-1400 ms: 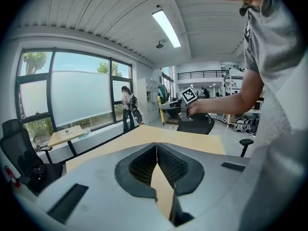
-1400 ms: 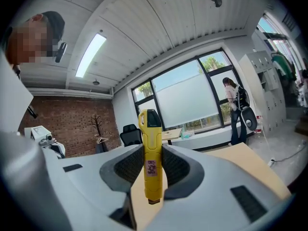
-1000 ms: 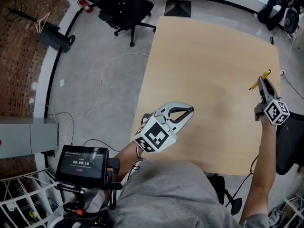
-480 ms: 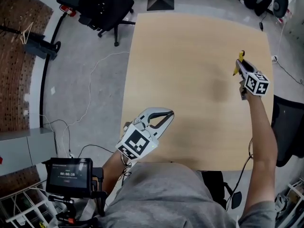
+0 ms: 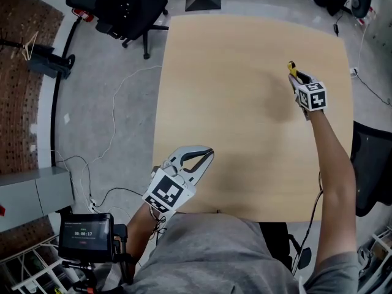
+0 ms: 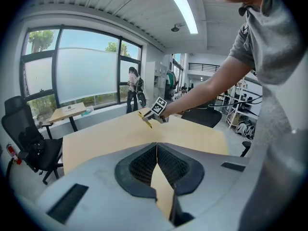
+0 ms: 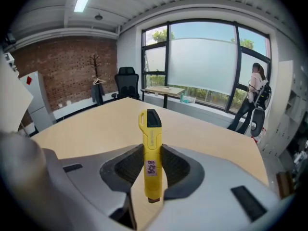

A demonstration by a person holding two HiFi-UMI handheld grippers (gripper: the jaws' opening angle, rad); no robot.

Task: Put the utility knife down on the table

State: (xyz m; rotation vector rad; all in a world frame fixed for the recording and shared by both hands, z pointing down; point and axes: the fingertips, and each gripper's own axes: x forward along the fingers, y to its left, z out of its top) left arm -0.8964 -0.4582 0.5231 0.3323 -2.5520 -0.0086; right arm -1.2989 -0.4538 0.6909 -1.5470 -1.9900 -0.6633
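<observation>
Bare wooden table (image 5: 245,139) lies under both grippers. My right gripper (image 5: 296,78) clamps the yellow utility knife (image 7: 150,148) mid-body, over the table's far right side; my left gripper (image 6: 156,148) is closed on nothing. If I release too high, the knife may bounce off the nearby edge.

The utility knife (image 7: 152,150) looked like smooth, glossy yellow plastic with a black tip; the table (image 5: 233,103) was matt, smooth pale wood

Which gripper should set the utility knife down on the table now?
Right. The right gripper clamps the yellow utility knife over the table, toward its right side. The left gripper is shut and empty, near the table's near edge.
</observation>
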